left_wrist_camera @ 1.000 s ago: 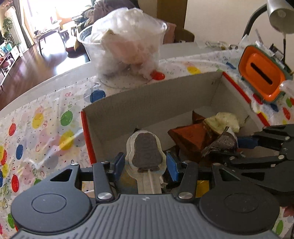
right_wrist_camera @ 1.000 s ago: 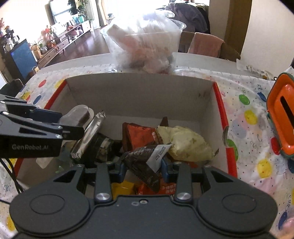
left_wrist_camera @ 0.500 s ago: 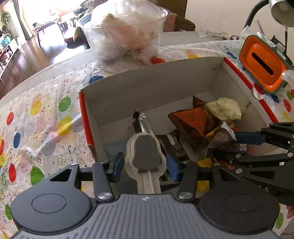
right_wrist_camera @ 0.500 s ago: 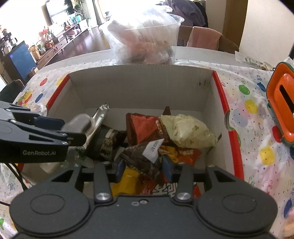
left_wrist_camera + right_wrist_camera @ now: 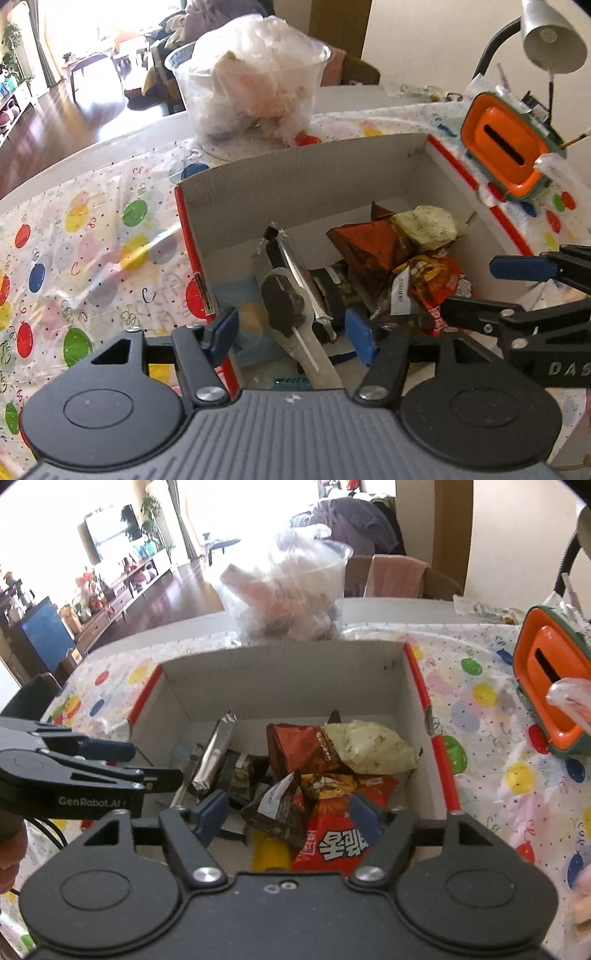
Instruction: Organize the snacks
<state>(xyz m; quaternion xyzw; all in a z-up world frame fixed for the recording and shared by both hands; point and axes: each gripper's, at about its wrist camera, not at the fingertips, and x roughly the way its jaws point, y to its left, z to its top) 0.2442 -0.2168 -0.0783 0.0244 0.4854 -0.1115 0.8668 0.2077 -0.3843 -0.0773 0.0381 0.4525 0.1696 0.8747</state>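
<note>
The clear-wrapped dark chocolate lollipop (image 5: 286,308) now lies in the red-edged white cardboard box (image 5: 295,184), stick toward the camera, head pointing into the box. The left gripper (image 5: 291,332) has just opened and clamps nothing. The right gripper (image 5: 288,812), likewise just opened, has released the dark crumpled snack packet (image 5: 277,808); both deposits appear complete.

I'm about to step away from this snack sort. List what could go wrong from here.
1. The wrapped lollipop lies loose between the open left gripper fingers, which have just been opening; it may slide under other packets.
2. The dark packet sits atop a heap under the open right gripper; it could tumble.
3. Both grippers crowd the same cardboard box and might collide.
</note>
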